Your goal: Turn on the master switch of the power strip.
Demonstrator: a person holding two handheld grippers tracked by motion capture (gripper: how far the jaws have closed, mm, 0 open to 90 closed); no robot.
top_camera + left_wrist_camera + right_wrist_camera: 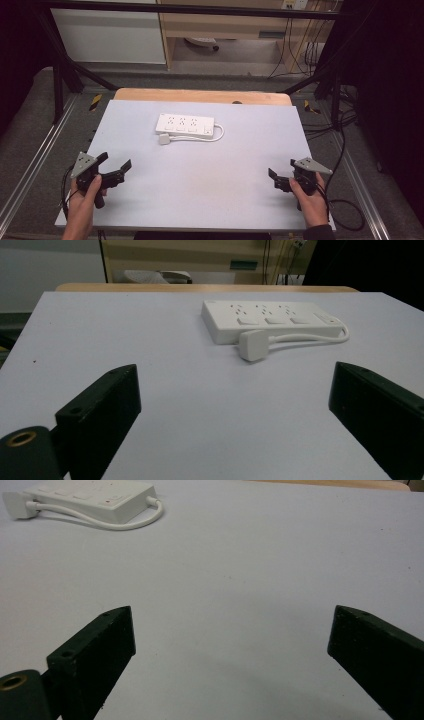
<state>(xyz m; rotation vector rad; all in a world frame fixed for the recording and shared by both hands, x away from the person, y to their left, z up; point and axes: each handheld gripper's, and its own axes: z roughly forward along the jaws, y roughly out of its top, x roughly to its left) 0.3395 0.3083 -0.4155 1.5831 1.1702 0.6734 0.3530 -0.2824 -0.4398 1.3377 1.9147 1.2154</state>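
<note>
A pale grey tabletop [200,170] carries a white power strip [184,124] at its far centre, lying flat with its long side across the table. The strip shows three socket groups and a switch at its right end. Its short white cord [212,137] leaves the right end, loops back along the near side and ends in a white plug [165,139] resting on the table just in front of the strip's left half.

The left gripper [115,167], held in the person's left hand [86,197], sits at the near left corner of the table, well apart from the strip. Its jaws stand wide apart with nothing between them; in the left gripper view the power strip [270,320] and plug [253,344] lie ahead, seen through the gap.

The right gripper [282,172], held in the right hand [311,199], sits at the near right edge, likewise far from the strip. Its jaws are also spread wide and hold nothing; in the right gripper view the power strip [95,499] lies at upper left, beyond bare table surface.

A wooden board edge [200,95] shows behind the grey top.
</note>
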